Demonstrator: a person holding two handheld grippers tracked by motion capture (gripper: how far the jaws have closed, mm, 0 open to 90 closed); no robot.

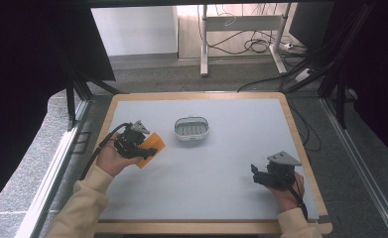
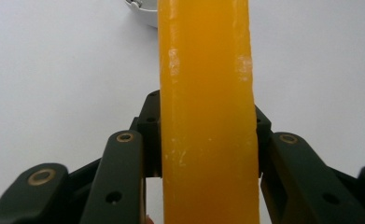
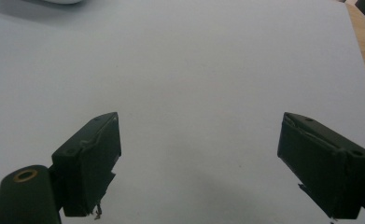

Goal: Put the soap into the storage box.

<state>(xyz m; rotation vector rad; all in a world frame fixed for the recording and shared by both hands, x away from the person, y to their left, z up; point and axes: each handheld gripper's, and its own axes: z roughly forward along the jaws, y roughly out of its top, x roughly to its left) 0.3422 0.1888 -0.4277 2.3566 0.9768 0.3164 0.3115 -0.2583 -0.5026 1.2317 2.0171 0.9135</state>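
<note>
An orange bar of soap (image 1: 151, 147) is clamped edge-on between the jaws of my left gripper (image 1: 141, 147) at the left of the grey mat. In the left gripper view the soap bar (image 2: 207, 112) rises straight up the middle, pinched by both black jaws. A small white soap dish (image 1: 191, 128) with a slotted grey insert sits on the mat a short way right and beyond the soap; its rim (image 2: 140, 10) peeks in at the top of that view. My right gripper (image 1: 256, 175) rests near the front right, open, its fingers (image 3: 89, 158) wide apart over bare mat.
The grey mat (image 1: 221, 158) lies on a wooden table with its edge (image 1: 305, 153) close to the right hand. Black frame posts stand at both sides. Cables and a desk's legs lie on the floor beyond the far edge.
</note>
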